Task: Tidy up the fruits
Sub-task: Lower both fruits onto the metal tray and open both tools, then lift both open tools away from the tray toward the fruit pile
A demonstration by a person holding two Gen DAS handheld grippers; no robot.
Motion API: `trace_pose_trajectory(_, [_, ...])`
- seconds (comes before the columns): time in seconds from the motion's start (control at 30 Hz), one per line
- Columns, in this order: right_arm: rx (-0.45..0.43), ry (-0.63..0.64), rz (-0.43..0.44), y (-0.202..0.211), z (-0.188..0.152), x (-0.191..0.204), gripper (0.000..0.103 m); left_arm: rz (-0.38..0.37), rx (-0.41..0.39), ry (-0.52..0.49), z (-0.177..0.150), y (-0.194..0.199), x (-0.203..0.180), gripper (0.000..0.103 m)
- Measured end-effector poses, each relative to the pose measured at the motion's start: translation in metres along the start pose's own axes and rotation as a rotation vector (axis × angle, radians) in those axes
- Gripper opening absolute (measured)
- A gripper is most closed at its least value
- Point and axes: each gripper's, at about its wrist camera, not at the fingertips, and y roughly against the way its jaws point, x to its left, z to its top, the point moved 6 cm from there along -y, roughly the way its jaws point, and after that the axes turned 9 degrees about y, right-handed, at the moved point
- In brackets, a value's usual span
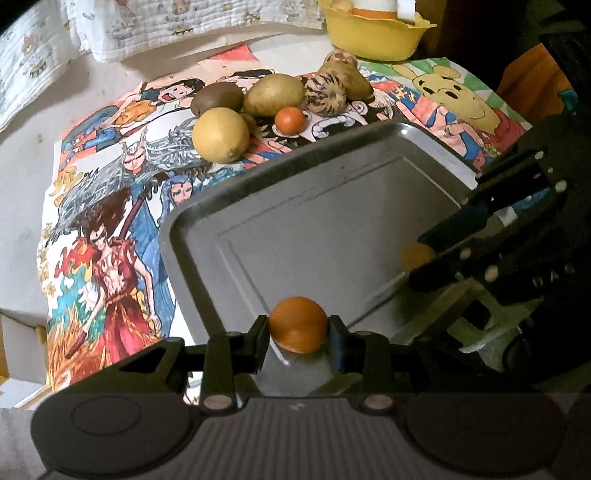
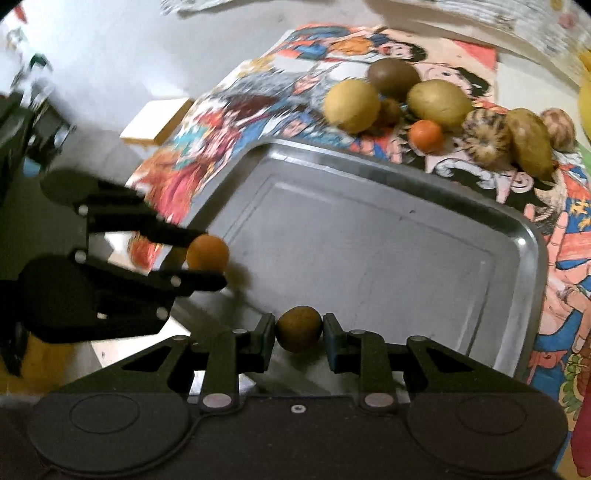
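Observation:
My left gripper point(image 1: 298, 328) is shut on a small orange fruit point(image 1: 297, 325) and holds it over the near edge of the steel tray point(image 1: 192, 218). My right gripper point(image 2: 299, 330) is shut on a small brown round fruit point(image 2: 299, 328) over the tray's near edge point(image 2: 532, 236). Each gripper shows in the other's view: the left gripper point(image 2: 207, 258) with the orange fruit point(image 2: 207, 253), the right gripper point(image 1: 417, 258) with the brown fruit point(image 1: 416, 255). A pile of fruits lies beyond the tray: a yellow round fruit point(image 1: 220, 135), a kiwi point(image 1: 217, 98), a small orange one point(image 1: 290, 120).
A colourful cartoon cloth point(image 1: 107, 236) covers the table under the tray. A yellow bowl point(image 1: 373, 37) stands at the far back. A striped round fruit point(image 1: 325, 94) and a tan oblong fruit point(image 1: 273, 94) lie in the pile. A white quilted cloth point(image 1: 155, 22) lies behind.

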Motion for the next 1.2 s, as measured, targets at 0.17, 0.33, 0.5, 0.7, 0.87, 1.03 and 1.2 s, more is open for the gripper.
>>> trace_pose_trajectory(0.17, [0.017,0.032,-0.012,-0.005,-0.003,0.004,0.03,0.025,0.017,0.003,-0.005,-0.001,-0.002,0.037])
trace_pose_trajectory(0.33, [0.012,0.04,-0.011,-0.004,-0.004,0.004,0.034,0.038,0.035,0.001,-0.006,-0.004,-0.003,0.038])
trace_pose_trajectory(0.5, [0.009,0.035,-0.008,-0.002,-0.006,0.004,0.045,0.042,0.026,0.007,-0.007,-0.001,-0.002,0.056])
trace_pose_trajectory(0.7, [0.0,0.029,-0.015,0.006,-0.01,0.002,0.067,0.052,0.011,0.003,-0.011,0.01,-0.005,0.071])
trace_pose_trajectory(0.87, [0.008,0.038,-0.028,0.015,-0.013,0.001,0.082,0.064,0.003,0.015,-0.017,0.023,-0.01,0.084])
trace_pose_trajectory(1.03, [0.026,0.048,-0.071,0.023,-0.02,-0.003,0.093,0.111,0.017,0.04,-0.025,0.03,-0.011,0.099])
trace_pose_trajectory(1.2, [0.053,0.03,-0.135,0.03,-0.029,-0.013,0.102,0.166,0.042,0.055,-0.034,0.035,-0.007,0.102])
